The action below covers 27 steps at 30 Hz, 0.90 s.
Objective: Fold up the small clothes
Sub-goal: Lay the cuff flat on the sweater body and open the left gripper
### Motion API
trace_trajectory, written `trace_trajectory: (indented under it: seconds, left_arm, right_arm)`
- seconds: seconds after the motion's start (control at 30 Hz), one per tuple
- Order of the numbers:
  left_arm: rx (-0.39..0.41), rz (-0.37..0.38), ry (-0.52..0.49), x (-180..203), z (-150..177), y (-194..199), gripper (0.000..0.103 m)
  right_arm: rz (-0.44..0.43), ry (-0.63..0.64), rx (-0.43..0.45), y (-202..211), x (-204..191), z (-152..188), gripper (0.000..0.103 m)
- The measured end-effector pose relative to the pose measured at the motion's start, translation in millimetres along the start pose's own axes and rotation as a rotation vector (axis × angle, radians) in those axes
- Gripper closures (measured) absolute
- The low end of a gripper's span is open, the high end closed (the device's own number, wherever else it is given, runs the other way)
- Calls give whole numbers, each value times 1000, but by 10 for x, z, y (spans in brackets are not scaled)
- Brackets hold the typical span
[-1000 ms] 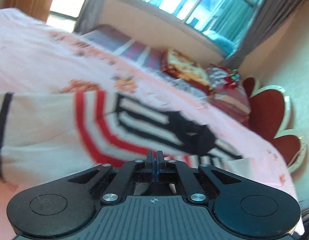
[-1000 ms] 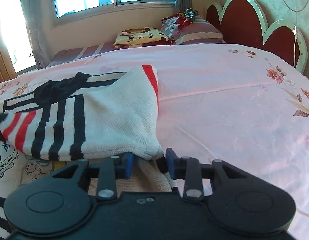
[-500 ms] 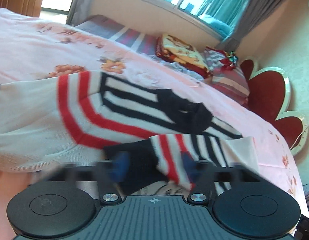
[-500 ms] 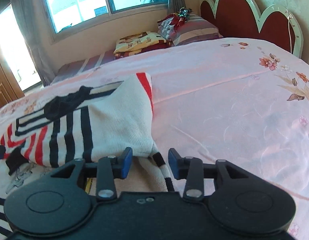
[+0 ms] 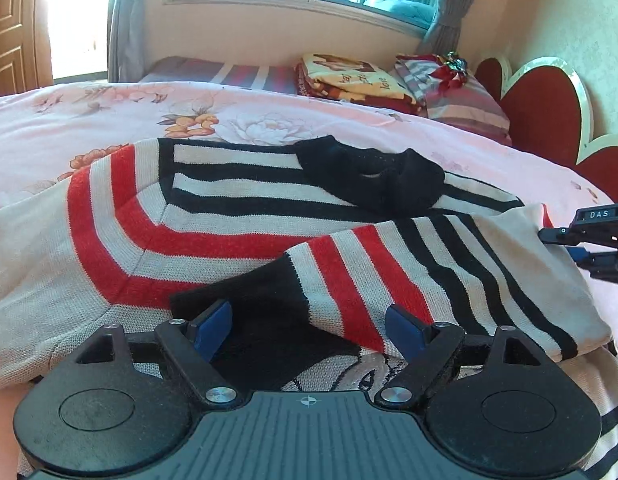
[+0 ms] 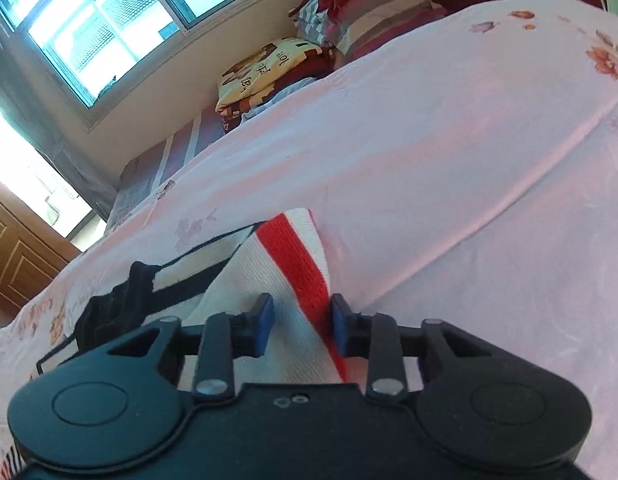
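Both grippers over striped sweater (image 5: 237, 216)

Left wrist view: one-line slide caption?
Open left gripper above the folded-over sleeve of a red, black and cream striped knit sweater on a pink floral bedsheet.

The left gripper (image 5: 309, 326), clamped shut a second ago, now stands wide apart, its blue pads either side of the black cuff (image 5: 265, 320) of a folded-over sleeve that lies loose between them, untouched. That sleeve now rests across the chest of the red, black and cream striped knit sweater (image 5: 229, 216), below the black collar (image 5: 373, 180), where a second ago the chest lay uncovered. The right gripper (image 6: 299, 326) has rolled and shifted toward the sweater's far shoulder edge; its jaws are closing around the cream fabric with the red stripe (image 6: 297, 264), the pads not yet pressing it.
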<state>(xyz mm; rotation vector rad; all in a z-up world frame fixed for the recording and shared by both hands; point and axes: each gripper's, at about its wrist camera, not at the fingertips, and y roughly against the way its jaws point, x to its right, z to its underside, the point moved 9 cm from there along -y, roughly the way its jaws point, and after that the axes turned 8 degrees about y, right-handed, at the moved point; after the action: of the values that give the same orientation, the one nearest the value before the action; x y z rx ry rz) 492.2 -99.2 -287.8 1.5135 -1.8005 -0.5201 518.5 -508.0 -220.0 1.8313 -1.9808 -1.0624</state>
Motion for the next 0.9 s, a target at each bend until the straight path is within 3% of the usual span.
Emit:
trace_trajectory:
  seconds: [0.03,0.27,0.4,0.53,0.6,0.63,0.7,0.73,0.9]
  left_arm:
    - [-1,-2,0,5,-3,2,19]
    - [4,-19,15,6,-17,56,19]
    - [-1,-18,70,-95,-80,85,19]
    - [-12,-41,50,-113,-37,17,19]
    - [-2,-65,12,-68,-18,13,19]
    - [-7,-66,17,-64,-34,30,19]
    - [2,-59,55,-120,-71,141,19]
    - [22,-66,74,-178,-93,225,19]
    - [35,-160,175,-717,-50,606,19]
  right_arm:
    - [3,21,7,14,-13,-12,89]
    - [125,260,79,75,-153,-32,92]
    - [53,161,58,97,-115,-83,69]
    - [0,41,60,10,-34,-110,67]
    - [80,95,48,-90,-17,-94,79]
    - [109,132,52,-109,-33,-97,80]
    - [157,184,42,-40,-109,-117,78]
    - [163,202,49,32,-150,-128,72]
    - [31,256,105,487,-571,8,61]
